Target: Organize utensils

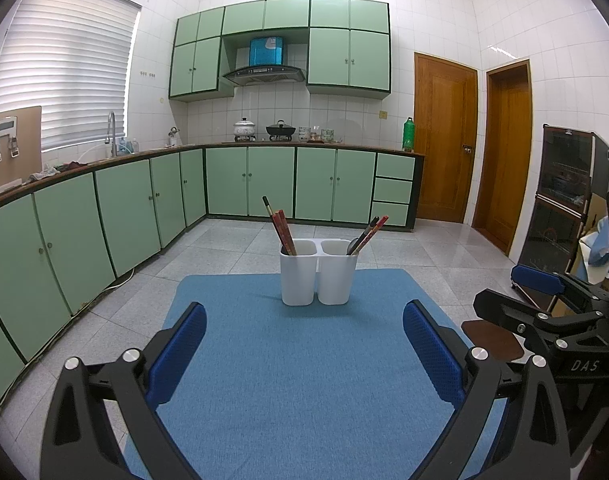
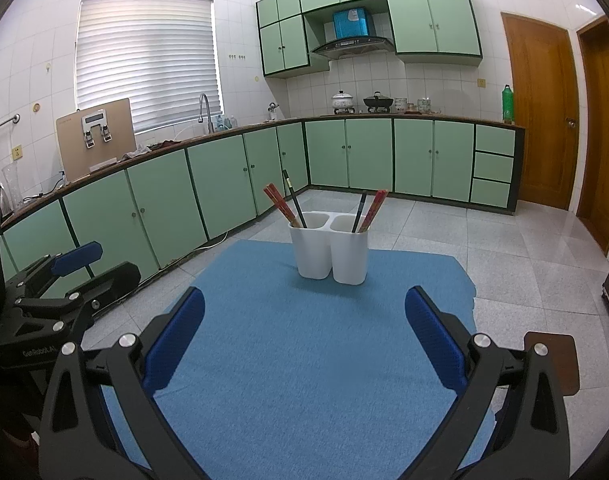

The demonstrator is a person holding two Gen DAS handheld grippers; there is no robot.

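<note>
Left gripper (image 1: pixel 304 332), black with blue textured pads, jaws spread wide and holding nothing above the blue felt mat (image 1: pixel 296 360); its rear linkage is cut off by the lower frame edge. Right gripper (image 2: pixel 304 320), of the same build, likewise released and empty; in the left view only part of it shows at the right margin.

The white plastic two-compartment utensil holder (image 1: pixel 318 276) stands upright at the far middle of the mat, well apart from both grippers. Its left cup holds red chopsticks (image 1: pixel 285 232) and one dark chopstick (image 1: pixel 269 206); its right cup holds red and dark chopsticks (image 1: pixel 370 234) beside a grey spoon-like utensil (image 1: pixel 352 246), mostly hidden by the rim. The lower ends of all utensils are concealed inside the cups.
</note>
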